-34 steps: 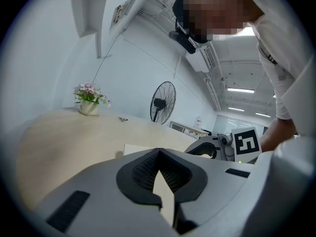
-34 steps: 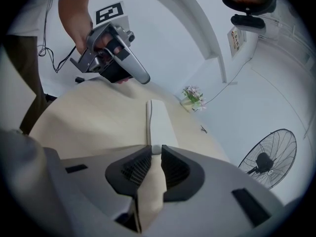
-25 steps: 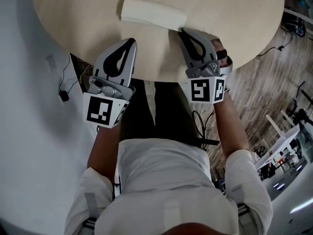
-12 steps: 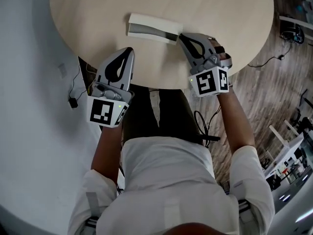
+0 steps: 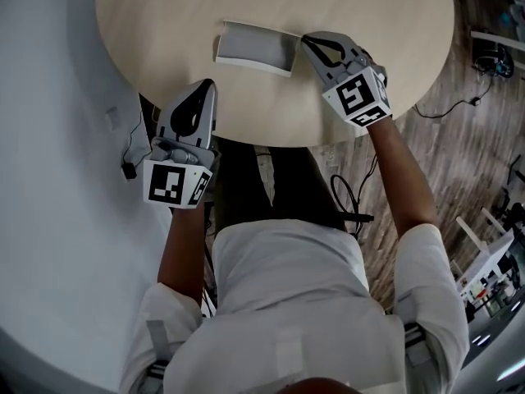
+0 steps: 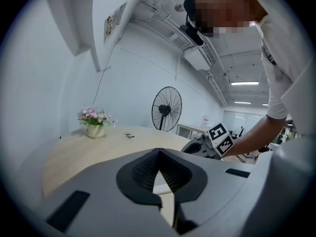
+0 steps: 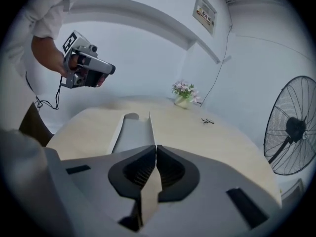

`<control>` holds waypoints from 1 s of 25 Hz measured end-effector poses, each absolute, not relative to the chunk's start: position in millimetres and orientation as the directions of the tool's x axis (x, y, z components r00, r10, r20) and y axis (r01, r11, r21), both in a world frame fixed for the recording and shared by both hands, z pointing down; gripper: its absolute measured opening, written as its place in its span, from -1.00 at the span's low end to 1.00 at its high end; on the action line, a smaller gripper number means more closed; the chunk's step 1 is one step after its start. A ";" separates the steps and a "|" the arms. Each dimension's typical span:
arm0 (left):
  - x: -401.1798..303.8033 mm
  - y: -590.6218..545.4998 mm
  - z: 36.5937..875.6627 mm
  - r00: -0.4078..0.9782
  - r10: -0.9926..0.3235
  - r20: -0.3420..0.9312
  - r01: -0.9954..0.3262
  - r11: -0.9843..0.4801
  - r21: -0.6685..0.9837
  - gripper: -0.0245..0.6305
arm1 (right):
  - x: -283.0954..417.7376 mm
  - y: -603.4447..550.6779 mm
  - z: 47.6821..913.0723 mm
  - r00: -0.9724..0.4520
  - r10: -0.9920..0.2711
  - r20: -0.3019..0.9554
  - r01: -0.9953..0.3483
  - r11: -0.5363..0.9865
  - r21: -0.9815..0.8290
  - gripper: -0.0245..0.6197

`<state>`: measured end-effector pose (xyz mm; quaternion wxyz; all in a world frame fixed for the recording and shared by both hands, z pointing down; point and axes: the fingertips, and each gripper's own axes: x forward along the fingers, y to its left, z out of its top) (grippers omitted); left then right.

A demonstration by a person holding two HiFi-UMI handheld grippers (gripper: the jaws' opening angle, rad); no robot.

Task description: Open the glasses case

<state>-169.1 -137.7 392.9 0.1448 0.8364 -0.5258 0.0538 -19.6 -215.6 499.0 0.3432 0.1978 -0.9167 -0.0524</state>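
Note:
The white glasses case (image 5: 253,46) lies on the round wooden table (image 5: 164,23) with its grey inside showing (image 7: 129,132). My right gripper (image 5: 305,41) is at the case's right end. Its jaws are closing on the thin lid flap (image 7: 150,191), which runs between the pads (image 7: 155,147). My left gripper (image 5: 209,84) hovers over the table's near edge, left of the case and apart from it. Its jaws (image 6: 158,152) are shut with nothing in them. It also shows high at the left of the right gripper view (image 7: 86,68).
A small pot of flowers (image 7: 183,94) and a tiny dark item (image 7: 207,121) sit at the table's far side. A standing fan (image 7: 291,127) is beyond the table. A cable (image 5: 127,167) hangs off the table's left edge over the pale floor.
My right gripper has moved away from me and rightward along the case's end, and the case now shows its grey inside. The left gripper has lifted a little.

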 end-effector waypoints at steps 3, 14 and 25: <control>-167.4 -132.4 392.5 0.430 -0.871 0.236 -0.900 -0.394 0.187 -0.88 | -19.1 -218.4 503.9 -0.705 -0.377 0.600 -0.323 0.925 0.201 -0.84; -140.9 -94.6 365.4 0.420 -0.883 0.210 -0.904 -0.389 0.177 -0.88 | -20.1 -205.3 503.0 -0.715 -0.345 0.608 -0.258 0.939 0.229 -0.76; -119.3 -85.7 304.2 0.387 -0.904 0.183 -0.919 -0.361 0.161 -0.88 | 34.1 -191.1 357.7 -0.813 -0.478 0.333 -0.478 0.874 0.088 -0.79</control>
